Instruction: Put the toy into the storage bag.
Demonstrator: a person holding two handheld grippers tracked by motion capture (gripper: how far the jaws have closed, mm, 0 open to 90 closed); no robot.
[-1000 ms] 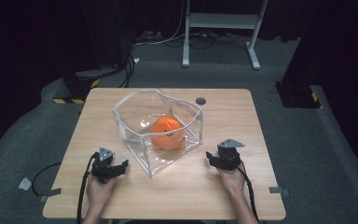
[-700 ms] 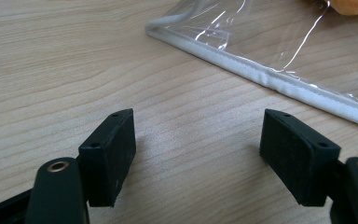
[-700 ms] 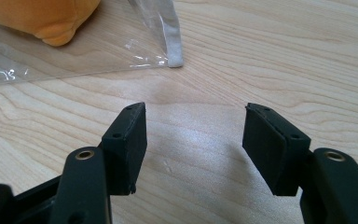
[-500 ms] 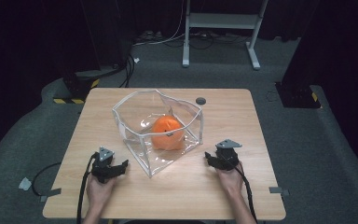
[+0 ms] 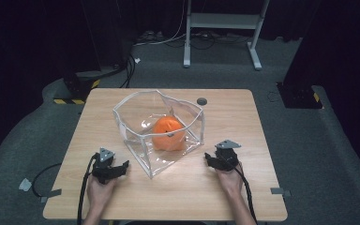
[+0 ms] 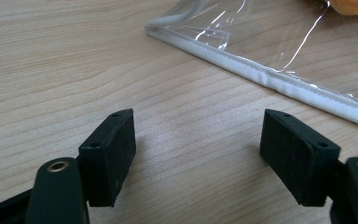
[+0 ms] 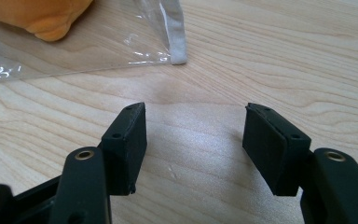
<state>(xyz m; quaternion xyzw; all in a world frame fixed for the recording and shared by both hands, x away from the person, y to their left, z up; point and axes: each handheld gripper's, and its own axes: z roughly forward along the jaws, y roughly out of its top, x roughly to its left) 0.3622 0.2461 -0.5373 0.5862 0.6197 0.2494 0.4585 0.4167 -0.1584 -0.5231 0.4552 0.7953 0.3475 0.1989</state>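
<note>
A clear plastic bag point(image 5: 140, 140) with white-trimmed edges stands open in the middle of the wooden table point(image 5: 243, 112). An orange soft object point(image 5: 168, 134) lies inside it. My left gripper point(image 5: 122, 165) rests on the table just left of the bag's near corner, open with bare wood between its pads; the bag's white edge point(image 6: 261, 77) runs across ahead of it. My right gripper point(image 5: 208, 157) rests to the right of the bag, open and holding nothing. Ahead of it are the bag's white corner point(image 7: 176, 42) and part of the orange object point(image 7: 42, 16).
A small dark round disc point(image 5: 201, 101) lies on the table behind the bag. Beyond the table are a grey floor, cables and a white metal stand point(image 5: 220, 21). Bare wood stretches along the table's near edge between my hands.
</note>
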